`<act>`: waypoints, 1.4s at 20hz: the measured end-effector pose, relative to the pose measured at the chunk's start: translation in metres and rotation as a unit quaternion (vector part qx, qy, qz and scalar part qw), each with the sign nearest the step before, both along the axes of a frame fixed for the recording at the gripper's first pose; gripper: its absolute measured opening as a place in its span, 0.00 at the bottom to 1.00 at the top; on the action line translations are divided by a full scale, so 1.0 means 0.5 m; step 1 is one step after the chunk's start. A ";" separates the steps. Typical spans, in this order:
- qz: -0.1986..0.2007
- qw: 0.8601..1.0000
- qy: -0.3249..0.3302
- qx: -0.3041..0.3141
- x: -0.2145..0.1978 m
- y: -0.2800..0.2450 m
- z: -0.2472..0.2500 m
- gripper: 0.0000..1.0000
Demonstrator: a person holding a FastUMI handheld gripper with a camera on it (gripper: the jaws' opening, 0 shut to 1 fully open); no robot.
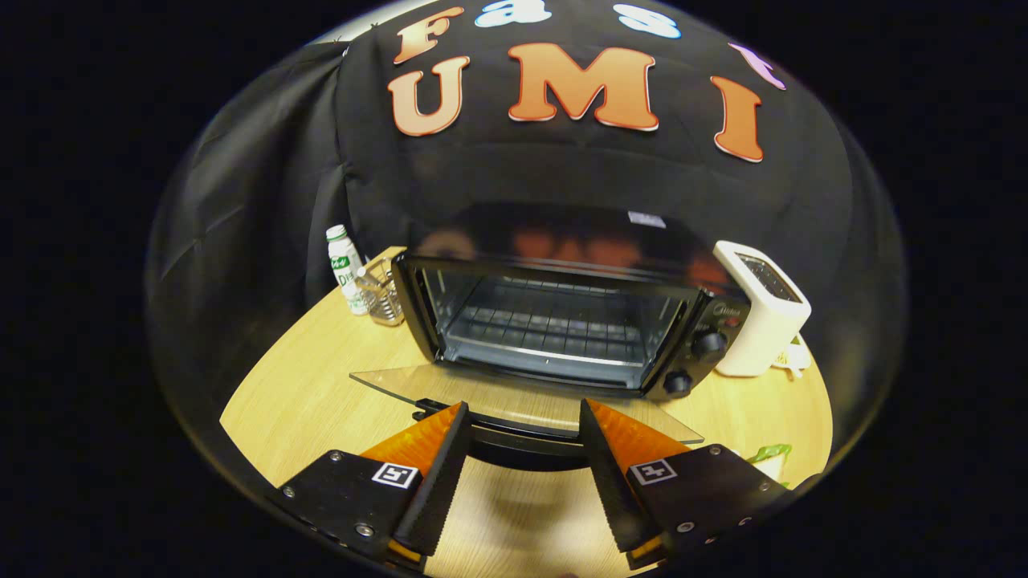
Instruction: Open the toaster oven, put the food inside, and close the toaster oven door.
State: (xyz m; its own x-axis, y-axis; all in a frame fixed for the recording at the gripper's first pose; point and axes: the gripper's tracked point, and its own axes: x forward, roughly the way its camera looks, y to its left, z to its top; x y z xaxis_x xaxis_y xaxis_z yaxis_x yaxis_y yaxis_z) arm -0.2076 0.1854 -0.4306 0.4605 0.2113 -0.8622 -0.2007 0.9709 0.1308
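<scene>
Wooden table (pixel 305 385) carries the toaster oven (pixel 562 321), its glass door (pixel 514 401) down just ahead of my spread, empty gripper (pixel 522 433). I'd back off slowly and fetch the food, avoiding the handle.

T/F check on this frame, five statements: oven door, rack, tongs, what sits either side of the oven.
1. The toaster oven door is shut. False: it lies folded down, open.
2. The oven rack is bare. True.
3. The tongs are clamped on the door handle. False: open, handle spans the gap between them.
4. A white toaster stands beside the oven's knobs. True.
5. The bottle lies inside the oven. False: it stands on the table.
</scene>
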 end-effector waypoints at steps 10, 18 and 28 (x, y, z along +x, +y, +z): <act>0.012 0.991 0.132 0.008 -0.118 0.029 -0.119 0.81; 0.027 0.992 0.124 0.015 -0.118 0.028 -0.129 0.79; -0.049 0.990 0.097 0.091 -0.068 -0.154 0.050 0.85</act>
State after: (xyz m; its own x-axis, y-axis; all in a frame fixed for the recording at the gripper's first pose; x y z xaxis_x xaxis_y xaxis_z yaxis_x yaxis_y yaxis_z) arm -0.2414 0.1082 -0.4057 0.3164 0.3340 -0.8879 -0.0607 0.9412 0.3324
